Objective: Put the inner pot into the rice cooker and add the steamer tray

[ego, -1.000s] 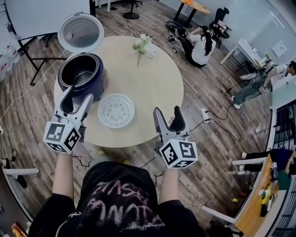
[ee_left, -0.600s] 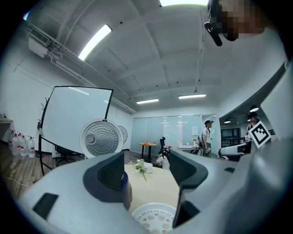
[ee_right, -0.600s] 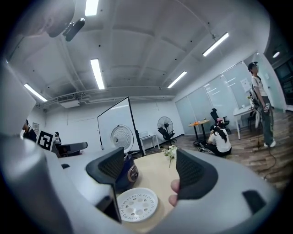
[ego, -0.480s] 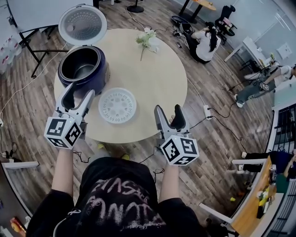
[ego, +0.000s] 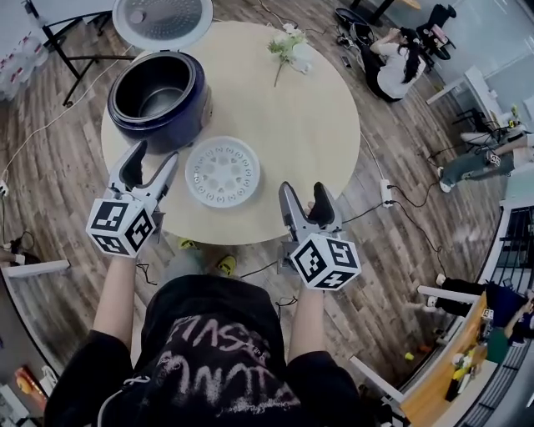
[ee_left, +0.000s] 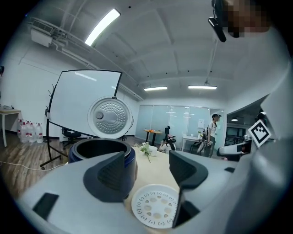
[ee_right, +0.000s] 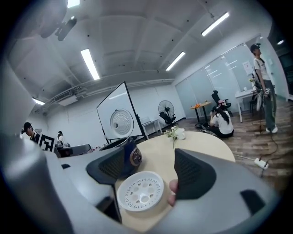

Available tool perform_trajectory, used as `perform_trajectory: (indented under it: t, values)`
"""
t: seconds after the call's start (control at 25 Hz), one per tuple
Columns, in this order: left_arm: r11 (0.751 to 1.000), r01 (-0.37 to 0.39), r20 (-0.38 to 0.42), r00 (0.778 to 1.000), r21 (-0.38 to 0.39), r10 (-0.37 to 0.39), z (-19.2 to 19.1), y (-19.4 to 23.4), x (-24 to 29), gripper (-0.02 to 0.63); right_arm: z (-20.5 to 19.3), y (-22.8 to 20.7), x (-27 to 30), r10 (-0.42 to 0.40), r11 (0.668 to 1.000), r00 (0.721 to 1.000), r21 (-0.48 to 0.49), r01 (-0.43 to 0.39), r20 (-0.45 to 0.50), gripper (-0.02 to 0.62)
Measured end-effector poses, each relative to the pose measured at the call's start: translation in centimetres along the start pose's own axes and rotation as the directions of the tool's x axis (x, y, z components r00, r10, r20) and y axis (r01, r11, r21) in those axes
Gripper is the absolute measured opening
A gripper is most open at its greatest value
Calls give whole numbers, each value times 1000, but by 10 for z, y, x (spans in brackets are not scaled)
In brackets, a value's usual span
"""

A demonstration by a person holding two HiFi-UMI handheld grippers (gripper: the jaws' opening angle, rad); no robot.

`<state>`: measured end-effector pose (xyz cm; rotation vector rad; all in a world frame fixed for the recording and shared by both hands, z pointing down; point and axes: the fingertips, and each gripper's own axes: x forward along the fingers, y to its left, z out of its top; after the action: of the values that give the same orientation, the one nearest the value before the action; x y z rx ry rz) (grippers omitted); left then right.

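Grippers barely moved relative to rice cooker (ego: 188,125); view shifted, cooker now lower in frame. Lid (ego: 163,17) up; grey pot (ego: 154,100) seems already seated inside cooker. White perforated tray (ego: 222,171) flat on table (ego: 284,117), just beside cooker, toward person. Left gripper (ego: 152,158) near cooker's front, jaws wide, empty. Right gripper (ego: 304,198) well apart from cooker, past tray, jaws wide, empty. Tray likely light, stiff, thin plastic, slick; lies flush, so pinch outer rim gently, keep level.
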<state>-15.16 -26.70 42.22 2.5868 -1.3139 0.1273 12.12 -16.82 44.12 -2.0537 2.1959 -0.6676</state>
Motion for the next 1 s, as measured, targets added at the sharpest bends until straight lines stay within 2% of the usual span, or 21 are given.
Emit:
perform_trajectory:
  t: [0.44, 1.0]
  values:
    - [998, -34, -125, 992, -48, 28, -64, 21, 33, 307, -53, -7, 56, 25, 999, 989, 38, -20, -143, 331]
    - [988, -98, -271, 961, -118, 63, -150, 40, 56, 306, -139, -21, 94, 23, 995, 946, 96, 9, -323, 325]
